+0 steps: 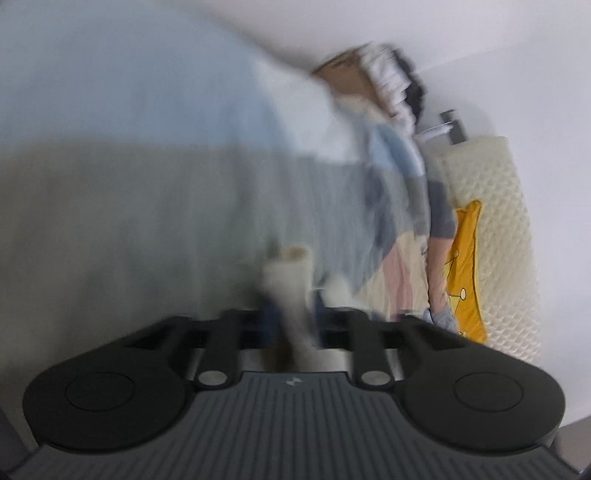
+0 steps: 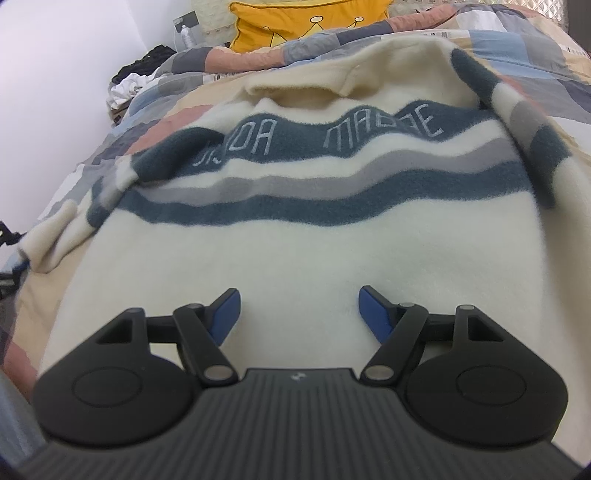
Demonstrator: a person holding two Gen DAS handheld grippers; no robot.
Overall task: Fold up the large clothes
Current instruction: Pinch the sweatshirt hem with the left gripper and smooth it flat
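A cream fleece sweater (image 2: 295,251) with dark teal and grey wavy stripes and lettering lies spread on the bed, collar at the far end. Its right sleeve (image 2: 517,125) is laid inward over the body and its left sleeve (image 2: 70,229) trails off to the left. My right gripper (image 2: 301,310) hovers open over the plain cream lower part, with nothing between its blue pads (image 2: 227,314). The left wrist view is heavily blurred. There my left gripper (image 1: 290,314) has its fingers drawn together on a strip of cream cloth (image 1: 290,280) that looks like part of the sweater.
A patchwork quilt (image 2: 535,55) covers the bed under the sweater. A yellow pillow (image 2: 306,26) leans at the head end against a cream padded headboard (image 1: 495,221). A heap of dark and white clothes (image 2: 136,77) lies by the white wall at the left.
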